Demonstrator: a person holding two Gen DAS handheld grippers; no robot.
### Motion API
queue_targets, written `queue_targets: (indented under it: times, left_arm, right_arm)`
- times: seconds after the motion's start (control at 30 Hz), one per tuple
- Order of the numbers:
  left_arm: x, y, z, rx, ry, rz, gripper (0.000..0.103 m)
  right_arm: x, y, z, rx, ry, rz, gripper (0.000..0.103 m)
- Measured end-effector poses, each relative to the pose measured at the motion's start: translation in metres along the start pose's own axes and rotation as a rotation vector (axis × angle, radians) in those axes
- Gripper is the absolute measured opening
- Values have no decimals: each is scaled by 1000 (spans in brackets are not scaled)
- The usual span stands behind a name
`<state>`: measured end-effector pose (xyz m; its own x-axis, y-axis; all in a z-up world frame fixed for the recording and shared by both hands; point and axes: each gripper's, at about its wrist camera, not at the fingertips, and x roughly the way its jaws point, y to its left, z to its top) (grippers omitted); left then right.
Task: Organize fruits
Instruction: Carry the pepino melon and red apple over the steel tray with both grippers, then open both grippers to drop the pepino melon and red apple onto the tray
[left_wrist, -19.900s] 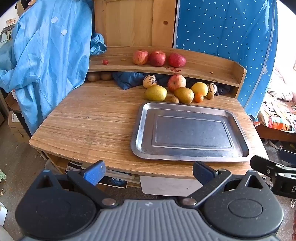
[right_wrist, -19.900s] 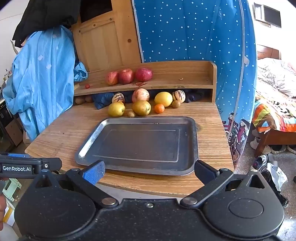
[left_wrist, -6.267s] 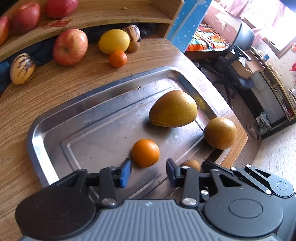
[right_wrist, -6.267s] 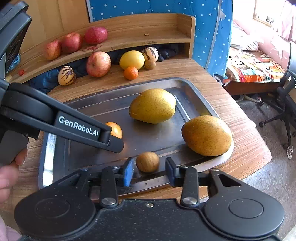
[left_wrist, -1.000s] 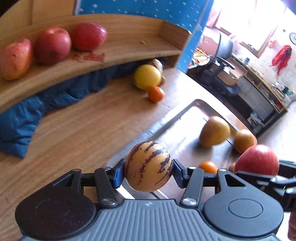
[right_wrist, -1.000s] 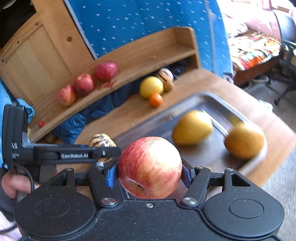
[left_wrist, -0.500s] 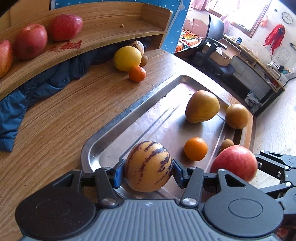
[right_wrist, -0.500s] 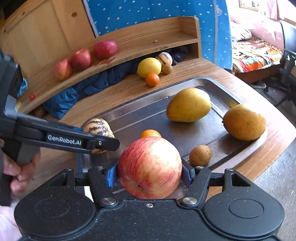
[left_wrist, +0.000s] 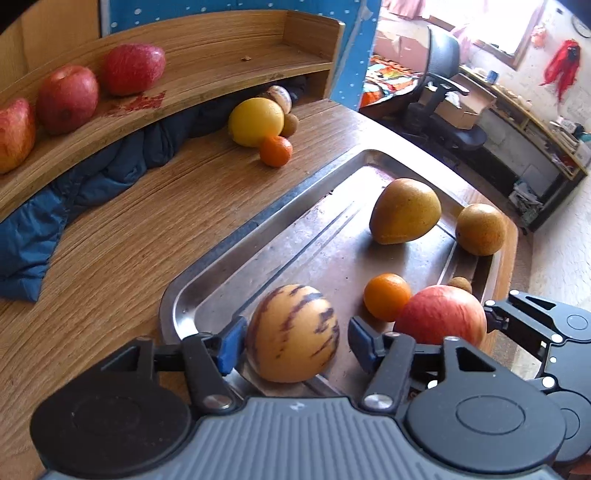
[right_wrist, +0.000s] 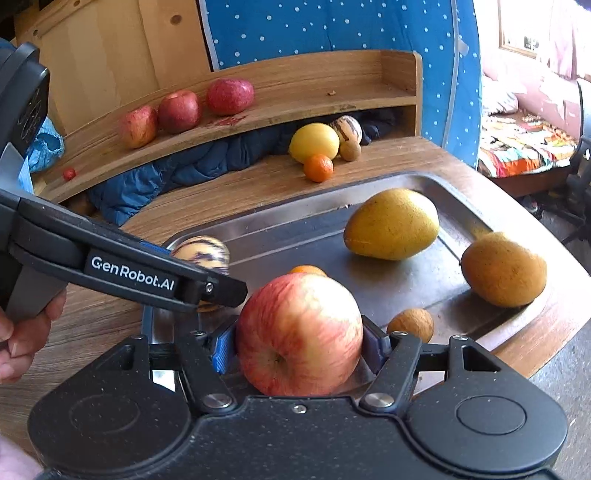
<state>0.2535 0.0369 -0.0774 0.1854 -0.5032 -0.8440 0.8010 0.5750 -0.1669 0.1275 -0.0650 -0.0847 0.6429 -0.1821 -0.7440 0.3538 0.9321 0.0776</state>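
While the left fingers (left_wrist: 232, 339) stand spread around the striped melon (left_wrist: 293, 333), the right fingers (right_wrist: 224, 350) pinch the apple (right_wrist: 300, 333).

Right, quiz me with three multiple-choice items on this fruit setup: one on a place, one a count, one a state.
1. The big yellow fruit lies: A on the tray; B on the top shelf; C on the desk under the shelf.
2. Number of apples on the shelf: A two; B three; C five.
3. The right gripper is: A shut on an apple; B open and empty; C shut on an orange.
Key: C, it sits on bare wood beside a small orange; B, three red ones stand in a row; A, both pads press the apple's sides.
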Motion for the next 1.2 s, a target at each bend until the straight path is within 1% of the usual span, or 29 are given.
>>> queue_targets:
  times: [0.03, 0.07, 0.1, 0.13, 0.2, 0.27, 0.33, 0.4, 0.5, 0.57, 0.73, 0.9, 1.03, 1.1, 1.2]
  left_arm:
    - [-2, 0, -1, -16, 1, 6, 71]
    - [-4, 0, -2, -30, -1, 10, 73]
    - [-7, 1, -3, -49, -5, 13, 77]
    - [-12, 2, -5, -77, -14, 18, 81]
    - [-22, 5, -9, -126, -37, 24, 86]
    - [-31, 7, -15, -164, -55, 38, 90]
    - [-41, 8, -24, -200, -67, 51, 98]
    - [-50, 8, -33, -225, -74, 70, 101]
    - [-63, 9, -48, -252, -73, 95, 102]
    - [-70, 11, -58, -268, -58, 111, 102]
    - [-80, 14, -85, -265, 24, 141, 102]
    - [-85, 16, -112, -273, 100, 169, 102]
    - [-90, 16, -122, -300, 125, 188, 102]
    - [-93, 16, -123, -302, 128, 205, 102]
    - [-98, 16, -122, -300, 124, 208, 102]
  right_arm:
    - [-1, 0, 0, -3, -2, -2, 72]
    - [-4, -1, 1, -1, -10, 2, 75]
    - [-8, -3, 1, 9, -19, 7, 78]
    - [-12, -4, 0, 18, -25, 13, 80]
    - [-22, -7, -1, 39, -38, 23, 86]
    - [-33, -8, -4, 46, -48, 25, 88]
    - [-46, -8, -8, 52, -58, 30, 91]
    - [-58, -8, -13, 55, -64, 35, 100]
    - [-74, -7, -22, 49, -65, 43, 102]
    - [-81, -5, -28, 43, -59, 45, 102]
    - [-90, 3, -43, 20, -30, 54, 102]
    - [-97, 10, -61, 11, 19, 76, 102]
    - [-102, 15, -69, 7, 33, 88, 102]
    - [-106, 16, -70, 4, 28, 88, 102]
    - [-112, 15, -69, 8, 9, 78, 102]
